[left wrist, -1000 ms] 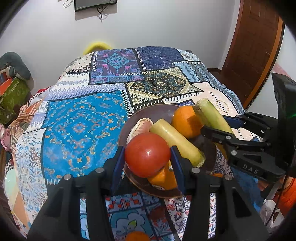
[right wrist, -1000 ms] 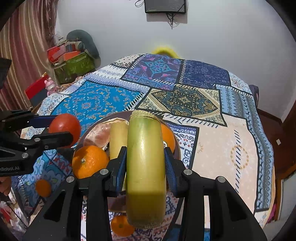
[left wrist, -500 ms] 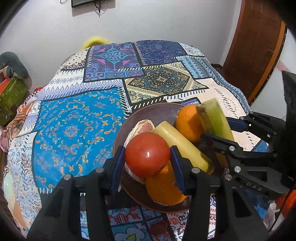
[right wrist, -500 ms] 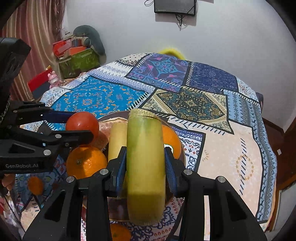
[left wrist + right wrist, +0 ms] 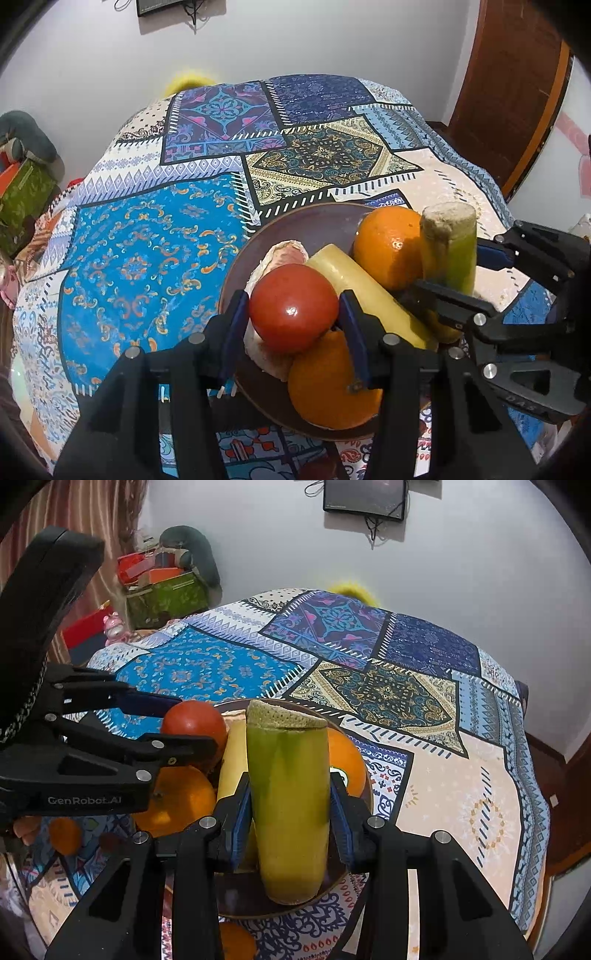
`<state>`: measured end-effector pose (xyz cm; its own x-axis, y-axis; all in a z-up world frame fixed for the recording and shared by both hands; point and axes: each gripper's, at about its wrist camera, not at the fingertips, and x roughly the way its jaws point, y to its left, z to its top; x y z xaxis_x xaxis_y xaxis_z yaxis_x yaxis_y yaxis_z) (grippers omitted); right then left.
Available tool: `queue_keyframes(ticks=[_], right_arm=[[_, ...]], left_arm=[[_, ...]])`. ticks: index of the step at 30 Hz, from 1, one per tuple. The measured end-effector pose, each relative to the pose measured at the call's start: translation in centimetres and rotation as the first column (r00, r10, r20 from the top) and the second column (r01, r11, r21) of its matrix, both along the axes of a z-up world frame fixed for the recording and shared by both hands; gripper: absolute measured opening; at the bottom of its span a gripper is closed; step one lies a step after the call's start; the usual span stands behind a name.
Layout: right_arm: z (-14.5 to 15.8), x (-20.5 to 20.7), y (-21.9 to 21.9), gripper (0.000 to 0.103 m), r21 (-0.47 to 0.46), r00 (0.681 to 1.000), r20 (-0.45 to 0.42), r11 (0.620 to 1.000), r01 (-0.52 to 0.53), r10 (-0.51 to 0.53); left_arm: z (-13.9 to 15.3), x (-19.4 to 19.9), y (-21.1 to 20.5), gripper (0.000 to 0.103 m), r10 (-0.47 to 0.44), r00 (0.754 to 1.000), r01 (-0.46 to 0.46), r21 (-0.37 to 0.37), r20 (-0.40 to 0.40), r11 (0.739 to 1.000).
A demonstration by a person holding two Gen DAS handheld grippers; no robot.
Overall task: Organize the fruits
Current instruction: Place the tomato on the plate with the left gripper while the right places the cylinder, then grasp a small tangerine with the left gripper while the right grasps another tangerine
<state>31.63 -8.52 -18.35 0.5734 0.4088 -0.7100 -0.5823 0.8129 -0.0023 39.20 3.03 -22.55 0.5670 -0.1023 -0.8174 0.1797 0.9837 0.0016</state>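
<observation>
My left gripper (image 5: 293, 310) is shut on a red tomato (image 5: 293, 306), held just above a brown plate (image 5: 317, 225). The plate holds a peeled pale fruit (image 5: 286, 254), a yellow stalk piece (image 5: 354, 280) and two oranges (image 5: 389, 247) (image 5: 332, 391). My right gripper (image 5: 290, 801) is shut on a green-yellow stalk piece (image 5: 290, 797), upright over the plate's right side. In the right wrist view the left gripper (image 5: 173, 731) grips the tomato (image 5: 194, 722) at left. The left wrist view shows the right gripper (image 5: 454, 271) with its stalk (image 5: 448, 247).
The plate rests on a patchwork cloth (image 5: 147, 258) over a round table. Small oranges (image 5: 64, 834) (image 5: 236, 941) lie on the cloth near the front. Boxes and clutter (image 5: 162, 590) stand at the back left, a wooden door (image 5: 513, 85) at the right.
The left gripper has come forward and down with the tomato, so the plate looks nearer and larger. The right gripper has rolled slightly, its stalk now more upright.
</observation>
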Motion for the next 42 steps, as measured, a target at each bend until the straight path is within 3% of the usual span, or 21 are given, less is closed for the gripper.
queue_keyframes(ticks=[9, 21, 33, 37, 42], right_arm=[[0.0, 0.2, -0.1, 0.039, 0.026, 1.000, -0.026, 1.000, -0.008, 0.009], [-0.1, 0.0, -0.3, 0.045, 0.042, 0.995, -0.096, 0.999, 0.007, -0.003], [2.9, -3.6, -1.2, 0.051, 0.032, 0.996, -0.065, 0.998, 0.059, -0.057], [3.8, -4.9, -1.8, 0.051, 0.027, 0.996, -0.053, 0.997, 0.078, -0.076], [4.8, -6.9, -2.3, 0.053, 0.035, 0.995, -0.039, 0.995, 0.095, -0.094]], left_arm=[[-0.3, -0.4, 0.2, 0.054, 0.004, 1.000, -0.004, -0.008, -0.018, 1.000], [1.5, -2.4, 1.2, 0.054, 0.028, 1.000, -0.027, -0.052, 0.014, 0.998], [5.5, -7.3, 1.6, 0.054, 0.040, 0.994, -0.033, -0.062, 0.106, 0.998], [6.6, -9.2, 2.2, 0.066, 0.058, 0.989, -0.050, -0.062, 0.134, 0.997], [6.8, -11.9, 3.1, 0.066, 0.084, 0.988, -0.074, -0.079, 0.129, 0.994]])
